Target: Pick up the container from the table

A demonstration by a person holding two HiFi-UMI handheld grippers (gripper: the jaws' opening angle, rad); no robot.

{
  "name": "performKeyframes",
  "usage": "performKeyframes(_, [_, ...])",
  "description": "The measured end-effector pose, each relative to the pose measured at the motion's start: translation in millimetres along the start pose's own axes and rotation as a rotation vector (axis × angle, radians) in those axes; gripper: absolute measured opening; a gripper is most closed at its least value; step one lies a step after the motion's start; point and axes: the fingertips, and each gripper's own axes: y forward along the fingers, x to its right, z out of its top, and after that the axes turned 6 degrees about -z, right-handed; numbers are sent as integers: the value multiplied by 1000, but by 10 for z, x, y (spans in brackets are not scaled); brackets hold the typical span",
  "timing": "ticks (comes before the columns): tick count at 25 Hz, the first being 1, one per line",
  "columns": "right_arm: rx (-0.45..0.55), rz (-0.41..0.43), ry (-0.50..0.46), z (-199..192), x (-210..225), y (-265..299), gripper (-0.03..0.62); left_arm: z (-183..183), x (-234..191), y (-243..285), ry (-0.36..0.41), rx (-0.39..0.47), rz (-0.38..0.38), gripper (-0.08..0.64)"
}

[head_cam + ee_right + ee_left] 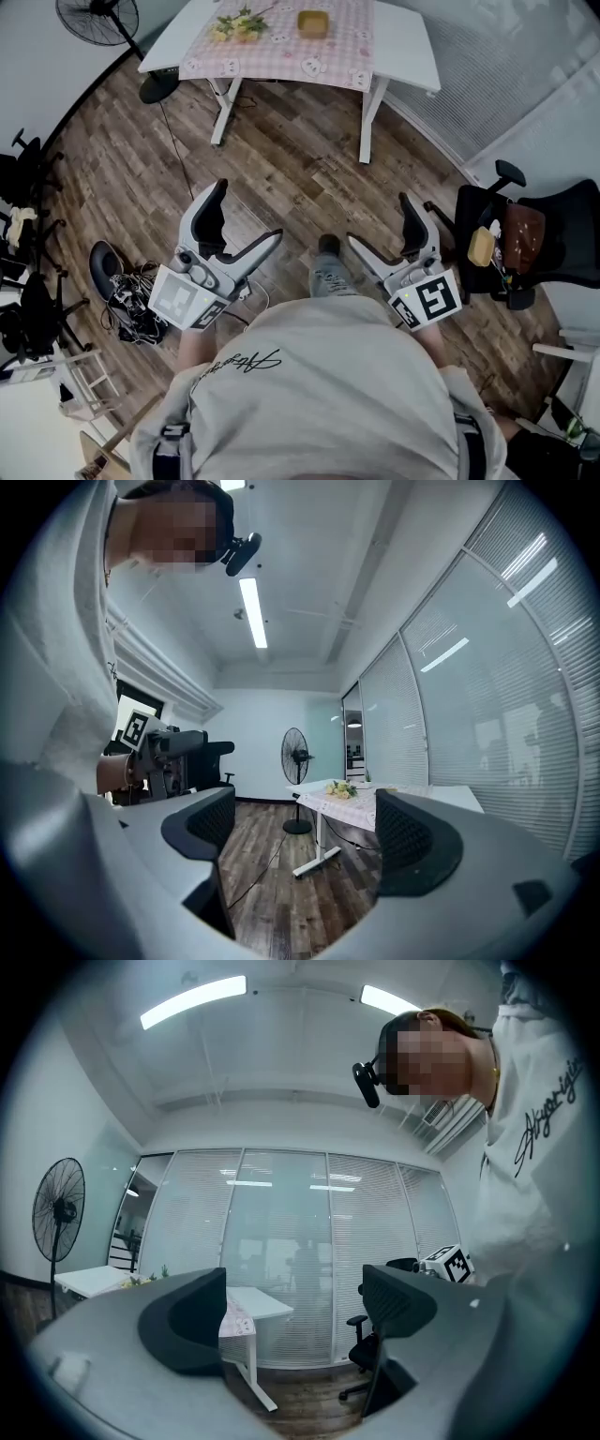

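Standing well apart from the white table (405, 45), a person (319, 394) holds the left gripper (247, 212) and the right gripper (380, 219), both with jaws apart and empty. The table's far edge is cut off in the head view. A small square yellow-brown container (312, 23) sits on the table's pink checked cloth (281, 54), near yellow flowers (236, 25). The inside of the container is hard to make out.

**Bench Clipped, Container Hard to Read**

In the head view the bench (403, 42) and the fan (98, 17) run off the top edge. The container (312, 23) is too small to tell its contents. In the right gripper view the right tool (309, 829) covers part of the bench, and the container cannot be made out.
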Motion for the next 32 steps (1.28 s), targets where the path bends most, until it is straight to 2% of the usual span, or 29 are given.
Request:
performKeyframes(8, [4, 19, 5, -46, 445, 389, 453, -103, -317, 444, 8, -6, 21, 439])
performKeyframes(15, [18, 21, 36, -123, 906, 723, 451, -201, -602, 825, 27, -48, 37, 439])
performKeyframes(25, [32, 84, 87, -80, 1397, 1245, 448, -29, -1132, 1327, 112, -59, 93, 439])
performKeyframes(32, [39, 93, 54, 68, 1703, 1592, 449, -77, -1417, 1628, 88, -37, 103, 440])
